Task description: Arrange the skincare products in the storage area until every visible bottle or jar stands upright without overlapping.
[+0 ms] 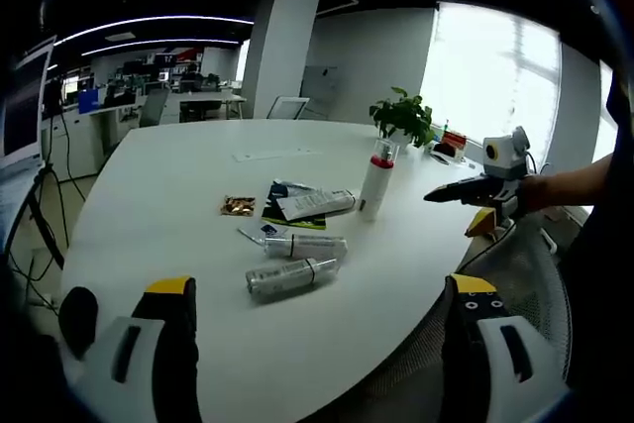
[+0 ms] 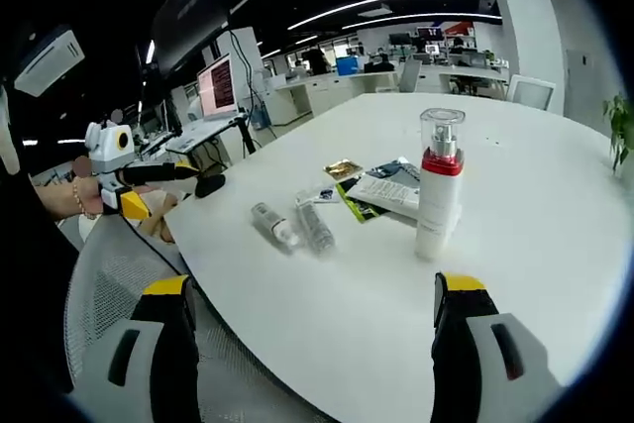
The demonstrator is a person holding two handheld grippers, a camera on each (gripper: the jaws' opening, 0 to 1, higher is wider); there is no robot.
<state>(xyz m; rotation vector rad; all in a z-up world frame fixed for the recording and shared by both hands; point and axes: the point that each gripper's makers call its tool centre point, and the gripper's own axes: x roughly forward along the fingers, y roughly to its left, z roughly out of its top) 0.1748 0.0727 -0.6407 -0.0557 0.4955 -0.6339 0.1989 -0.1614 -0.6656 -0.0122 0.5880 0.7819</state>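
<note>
A white pump bottle (image 1: 376, 181) with a red band and clear cap stands upright on the white table (image 1: 168, 175). In front of it a white tube (image 1: 305, 246) and a silver bottle (image 1: 292, 277) lie on their sides, close together. A flat white tube (image 1: 317, 205) rests on dark packets. My left gripper (image 1: 321, 286) is open and empty, held short of the lying bottles. My right gripper (image 2: 312, 284) is open and empty too, near the table edge, with the upright bottle (image 2: 439, 185) ahead to the right and the two lying bottles (image 2: 272, 225) (image 2: 317, 228) ahead. Each gripper appears in the other's view (image 1: 431, 195) (image 2: 193, 172).
A gold sachet (image 1: 238, 206) lies left of the packets (image 2: 381, 190). A potted plant (image 1: 404, 116) and small items stand at the far table edge. A grey mesh chair (image 2: 119, 284) sits against the near edge. Desks and monitors fill the office behind.
</note>
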